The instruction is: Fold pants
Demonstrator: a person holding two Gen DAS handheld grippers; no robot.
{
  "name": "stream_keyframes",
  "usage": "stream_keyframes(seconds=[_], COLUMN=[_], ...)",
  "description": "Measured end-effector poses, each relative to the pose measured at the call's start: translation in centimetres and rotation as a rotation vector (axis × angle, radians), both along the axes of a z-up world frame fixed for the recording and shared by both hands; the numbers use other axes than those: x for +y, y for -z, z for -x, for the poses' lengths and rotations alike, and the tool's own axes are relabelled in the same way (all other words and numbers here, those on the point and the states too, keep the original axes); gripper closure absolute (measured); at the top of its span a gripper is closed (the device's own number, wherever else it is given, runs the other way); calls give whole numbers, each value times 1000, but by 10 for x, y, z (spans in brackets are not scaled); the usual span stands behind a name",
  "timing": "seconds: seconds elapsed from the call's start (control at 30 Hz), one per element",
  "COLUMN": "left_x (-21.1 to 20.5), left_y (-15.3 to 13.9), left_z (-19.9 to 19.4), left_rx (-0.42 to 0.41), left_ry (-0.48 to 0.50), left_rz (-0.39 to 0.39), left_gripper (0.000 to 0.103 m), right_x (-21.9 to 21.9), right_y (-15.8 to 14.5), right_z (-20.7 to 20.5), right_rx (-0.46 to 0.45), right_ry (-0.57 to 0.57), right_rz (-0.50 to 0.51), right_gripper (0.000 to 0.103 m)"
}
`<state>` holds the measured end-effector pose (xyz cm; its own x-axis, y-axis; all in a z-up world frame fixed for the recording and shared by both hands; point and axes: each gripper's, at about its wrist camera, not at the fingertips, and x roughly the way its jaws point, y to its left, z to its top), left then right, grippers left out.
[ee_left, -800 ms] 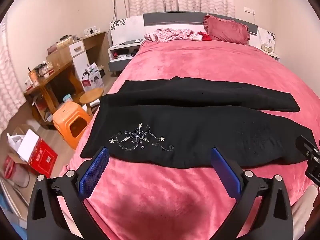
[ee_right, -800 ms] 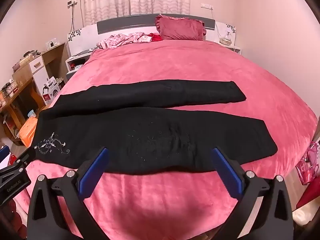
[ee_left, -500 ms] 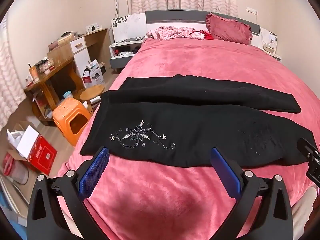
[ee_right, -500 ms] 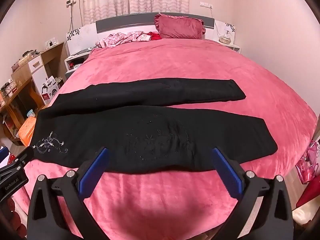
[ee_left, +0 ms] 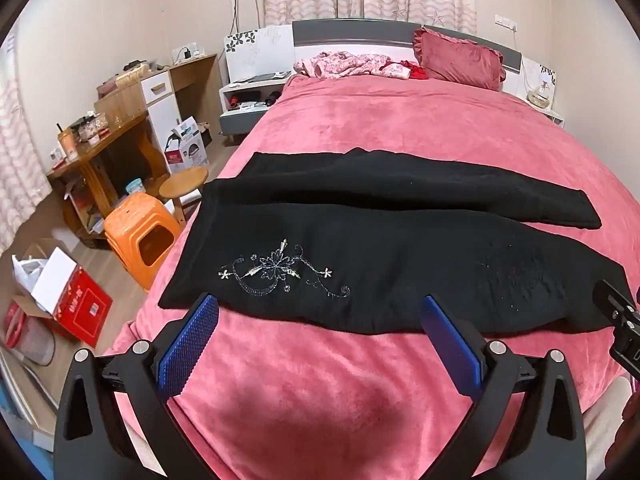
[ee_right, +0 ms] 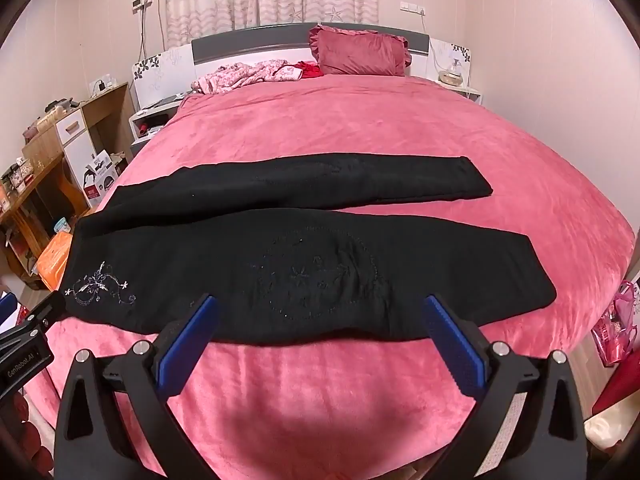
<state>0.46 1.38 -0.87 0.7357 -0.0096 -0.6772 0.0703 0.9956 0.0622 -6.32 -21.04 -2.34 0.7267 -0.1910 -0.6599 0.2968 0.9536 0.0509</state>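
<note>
Both views have crept a little nearer the pants; nothing is gripped.
The left gripper and right gripper gape wide, empty, low in frame; the black pants lie flat mid-frame on the pink bed, unfolded.

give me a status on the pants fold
Left gripper and right gripper open, empty. Black embroidered pants flat on pink bedspread, unfolded. Nothing in the way.

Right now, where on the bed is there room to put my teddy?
Bare pink blanket lies between the black pants and the pillow, and along the near edge by the grippers. The headboard end is crowded with pink clothes.
</note>
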Motion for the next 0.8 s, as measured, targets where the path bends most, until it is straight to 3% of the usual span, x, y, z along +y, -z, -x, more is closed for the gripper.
stream_keyframes(seconds=[0.8], left_x=[3], left_y=[3], left_z=[-5], left_rx=[17], left_ry=[-23], left_rz=[7], left_gripper=[3], right_x=[-1], right_y=[2], right_z=[-4], right_rx=[26], right_ry=[14], right_rz=[-23], right_gripper=[2])
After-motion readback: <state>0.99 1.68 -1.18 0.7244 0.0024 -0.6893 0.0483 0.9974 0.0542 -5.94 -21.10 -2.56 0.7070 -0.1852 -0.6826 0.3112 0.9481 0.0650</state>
